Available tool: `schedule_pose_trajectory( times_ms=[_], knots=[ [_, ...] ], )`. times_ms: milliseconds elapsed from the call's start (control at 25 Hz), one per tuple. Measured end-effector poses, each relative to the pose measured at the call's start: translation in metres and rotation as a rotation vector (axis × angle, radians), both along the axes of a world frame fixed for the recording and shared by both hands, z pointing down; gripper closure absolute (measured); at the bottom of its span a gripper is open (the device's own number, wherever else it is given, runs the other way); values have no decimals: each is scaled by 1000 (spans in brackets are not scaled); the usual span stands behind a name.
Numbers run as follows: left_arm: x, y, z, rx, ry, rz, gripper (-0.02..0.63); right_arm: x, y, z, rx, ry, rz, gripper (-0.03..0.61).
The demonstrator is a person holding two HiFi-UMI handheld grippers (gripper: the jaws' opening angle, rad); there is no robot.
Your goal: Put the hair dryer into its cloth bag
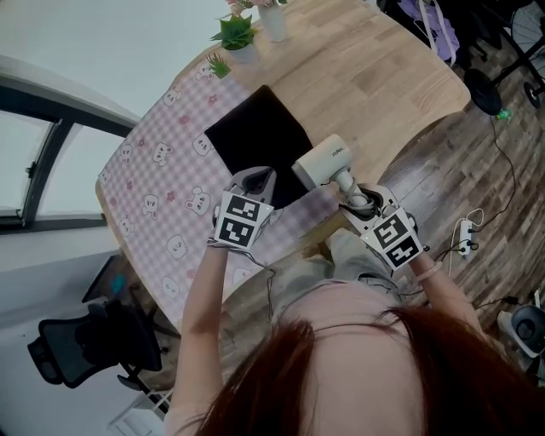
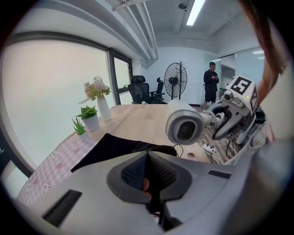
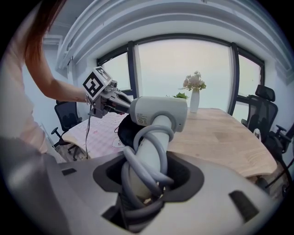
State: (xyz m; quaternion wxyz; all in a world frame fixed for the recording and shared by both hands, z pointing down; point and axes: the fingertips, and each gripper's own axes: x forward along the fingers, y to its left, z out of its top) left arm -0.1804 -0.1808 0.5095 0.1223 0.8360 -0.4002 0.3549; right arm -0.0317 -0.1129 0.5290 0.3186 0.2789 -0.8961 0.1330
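The black cloth bag (image 1: 260, 140) lies flat on the pink checked tablecloth (image 1: 162, 196). My left gripper (image 1: 252, 183) is shut on the bag's near edge, and in the left gripper view the dark fabric (image 2: 119, 149) runs up into the closed jaws (image 2: 148, 158). The white hair dryer (image 1: 324, 159) hangs in the air just right of the bag, with its grey cord wound round the handle. My right gripper (image 1: 362, 203) is shut on that handle (image 3: 149, 156), and the dryer's head (image 3: 158, 110) points toward the bag. The dryer's round end (image 2: 184, 128) faces the left gripper.
Two small potted plants (image 1: 237, 36) and a vase of flowers (image 1: 274, 19) stand at the far end of the wooden table (image 1: 383, 77). A power strip (image 1: 464, 234) lies on the floor at the right. An office chair (image 1: 94, 341) stands at the lower left. A person (image 2: 211, 82) and a fan (image 2: 177, 78) are far back.
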Motion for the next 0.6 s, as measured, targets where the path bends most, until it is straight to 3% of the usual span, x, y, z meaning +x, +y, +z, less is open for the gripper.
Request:
schedule_pose_trajectory(
  times_ms=[200, 600],
  knots=[
    [2, -2, -4, 12, 6, 6, 600, -4, 21, 2, -10, 4, -38, 374],
    [1, -5, -9, 26, 3, -1, 600, -20, 63, 25, -101, 38, -211, 374]
  ],
)
